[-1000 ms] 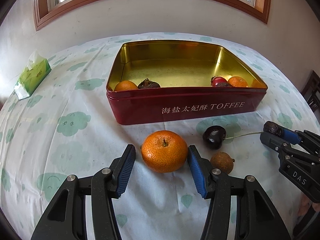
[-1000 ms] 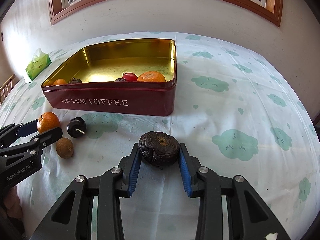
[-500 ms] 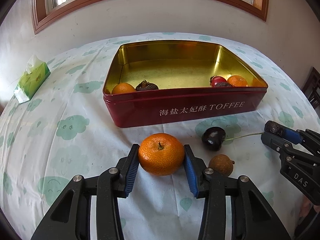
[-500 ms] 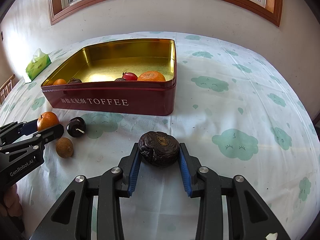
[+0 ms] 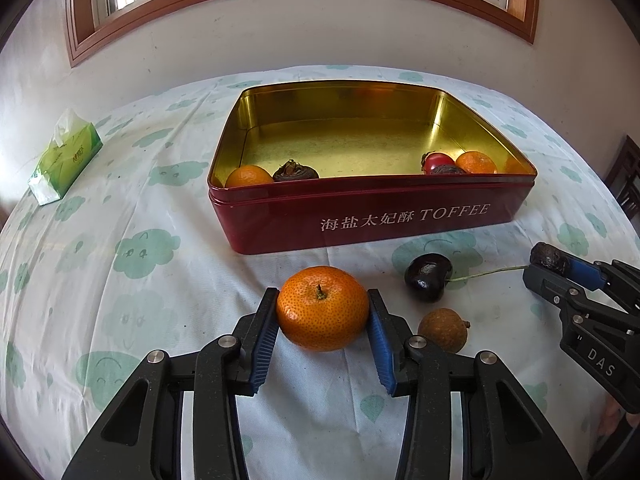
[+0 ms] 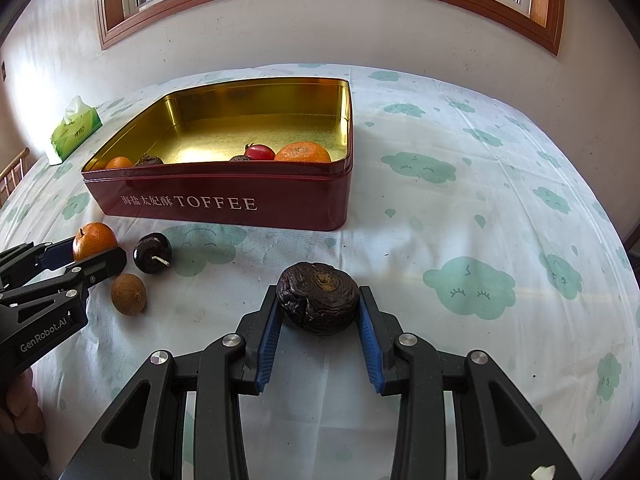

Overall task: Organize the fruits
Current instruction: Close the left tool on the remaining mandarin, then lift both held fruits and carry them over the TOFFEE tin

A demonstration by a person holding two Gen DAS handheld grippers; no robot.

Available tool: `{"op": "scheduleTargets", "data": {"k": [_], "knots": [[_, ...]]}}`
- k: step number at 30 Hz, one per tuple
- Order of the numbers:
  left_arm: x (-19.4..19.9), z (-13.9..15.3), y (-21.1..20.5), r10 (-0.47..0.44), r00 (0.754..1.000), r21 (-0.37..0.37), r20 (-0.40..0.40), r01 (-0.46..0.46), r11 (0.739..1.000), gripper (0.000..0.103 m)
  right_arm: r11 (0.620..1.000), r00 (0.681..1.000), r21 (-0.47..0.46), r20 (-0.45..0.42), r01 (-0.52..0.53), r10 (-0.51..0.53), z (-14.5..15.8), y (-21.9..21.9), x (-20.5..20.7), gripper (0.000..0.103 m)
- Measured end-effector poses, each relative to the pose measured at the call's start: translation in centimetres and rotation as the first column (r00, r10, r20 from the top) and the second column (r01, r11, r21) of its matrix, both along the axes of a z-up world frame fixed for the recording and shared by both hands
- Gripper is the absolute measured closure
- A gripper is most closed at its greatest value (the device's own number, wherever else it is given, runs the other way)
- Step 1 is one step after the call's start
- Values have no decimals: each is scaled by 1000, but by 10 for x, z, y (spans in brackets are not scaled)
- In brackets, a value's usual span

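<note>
My left gripper [image 5: 322, 300] is shut on an orange mandarin [image 5: 322, 312] that sits low over the cloud-print cloth, both blue pads pressing its sides. My right gripper [image 6: 319, 300] is shut on a wrinkled dark brown fruit [image 6: 318, 306] further right. In front stands the red TOFFEE tin [image 5: 360, 224], with a gold inside. It holds a small mandarin [image 5: 248, 176] and a dark fruit [image 5: 296, 170] at its left corner, a red fruit [image 5: 436, 162] and another mandarin [image 5: 476, 162] at its right. A dark cherry [image 5: 428, 278] and a brown longan [image 5: 442, 330] lie loose between the grippers.
A green tissue pack [image 5: 66, 156] lies at the far left of the table. A wall with a wood-framed window rises behind the table. A dark chair back [image 5: 626, 176] shows past the right edge. Open cloth stretches right of the tin [image 6: 480, 200].
The left gripper's jaws have closed from wide apart onto the mandarin. The right gripper and its dark fruit have not moved.
</note>
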State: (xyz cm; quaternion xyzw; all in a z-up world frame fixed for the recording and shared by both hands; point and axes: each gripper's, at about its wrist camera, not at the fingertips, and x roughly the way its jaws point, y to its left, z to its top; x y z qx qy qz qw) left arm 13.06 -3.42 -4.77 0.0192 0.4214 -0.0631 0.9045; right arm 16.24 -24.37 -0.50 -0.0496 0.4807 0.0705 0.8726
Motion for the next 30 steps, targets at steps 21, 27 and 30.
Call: {"op": "scheduleTargets", "data": {"k": [21,27,30], "knots": [[0,0,0,1,1000,-11,-1,-1,1000,60,1000,1000,-1,-6,2,-2,0,1,0,70],[0,0,-1,-2,1000,-4,-1,2,1000,60,1000,1000,2,-21,-3,3,5,-1,-2,70],[-3,1,-2,-10,1000,0,-1,10,1000,60,1000,1000,3,-22,-3,3,9,-1,-2,70]]}}
